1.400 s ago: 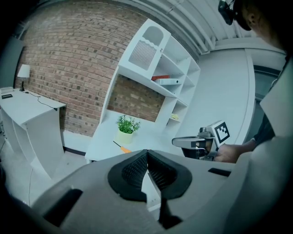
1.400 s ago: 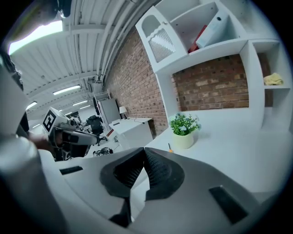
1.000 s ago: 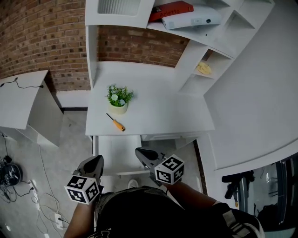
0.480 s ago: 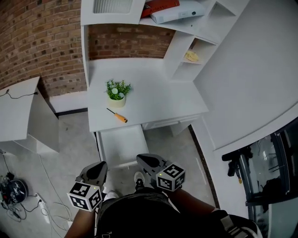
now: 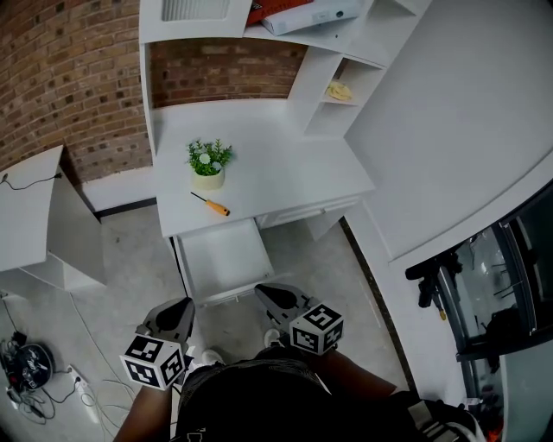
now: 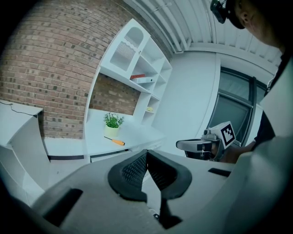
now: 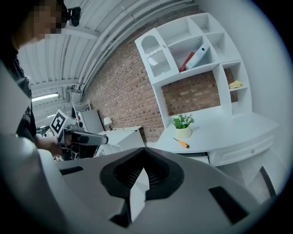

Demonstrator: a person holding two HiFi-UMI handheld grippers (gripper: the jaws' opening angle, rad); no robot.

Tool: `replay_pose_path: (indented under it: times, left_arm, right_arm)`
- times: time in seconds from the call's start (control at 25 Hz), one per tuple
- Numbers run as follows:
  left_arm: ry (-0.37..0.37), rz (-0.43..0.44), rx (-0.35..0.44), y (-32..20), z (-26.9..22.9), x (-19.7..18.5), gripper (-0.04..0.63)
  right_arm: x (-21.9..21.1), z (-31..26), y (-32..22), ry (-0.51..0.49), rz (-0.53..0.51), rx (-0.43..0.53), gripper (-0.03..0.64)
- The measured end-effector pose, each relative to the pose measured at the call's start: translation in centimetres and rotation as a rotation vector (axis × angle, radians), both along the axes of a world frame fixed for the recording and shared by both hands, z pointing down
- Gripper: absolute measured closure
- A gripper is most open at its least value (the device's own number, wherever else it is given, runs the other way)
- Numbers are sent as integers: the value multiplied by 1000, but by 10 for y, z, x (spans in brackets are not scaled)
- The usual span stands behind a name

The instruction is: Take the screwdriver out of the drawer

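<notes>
A white bench stands against a brick wall, with white shelving above it and a grey floor below. The orange-handled screwdriver lies on the bench, just in front of a potted plant. Below it a drawer is pulled open, showing its white bottom. The top shelf holds a red book and a white binder. The left gripper and right gripper hover over the floor, fingers pressed together on nothing.
</notes>
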State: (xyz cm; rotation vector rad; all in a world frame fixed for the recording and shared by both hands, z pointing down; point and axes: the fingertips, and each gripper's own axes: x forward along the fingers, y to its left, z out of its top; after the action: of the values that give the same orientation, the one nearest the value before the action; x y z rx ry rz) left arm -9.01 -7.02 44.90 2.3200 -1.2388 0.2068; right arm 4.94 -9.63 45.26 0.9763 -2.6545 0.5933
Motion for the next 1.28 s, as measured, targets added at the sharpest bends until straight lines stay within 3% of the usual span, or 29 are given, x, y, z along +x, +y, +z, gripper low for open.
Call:
replay_pose_path:
  times: [0.6,1.28]
  left_arm:
    - [-3,-50,18,-5,-5,53,577]
    - [-35,-67,-2,-8,-3,78,577]
  right_arm:
    - [48,-5,5,41,-89,24,612]
    - [67,-1,-3,13,-112,12,612]
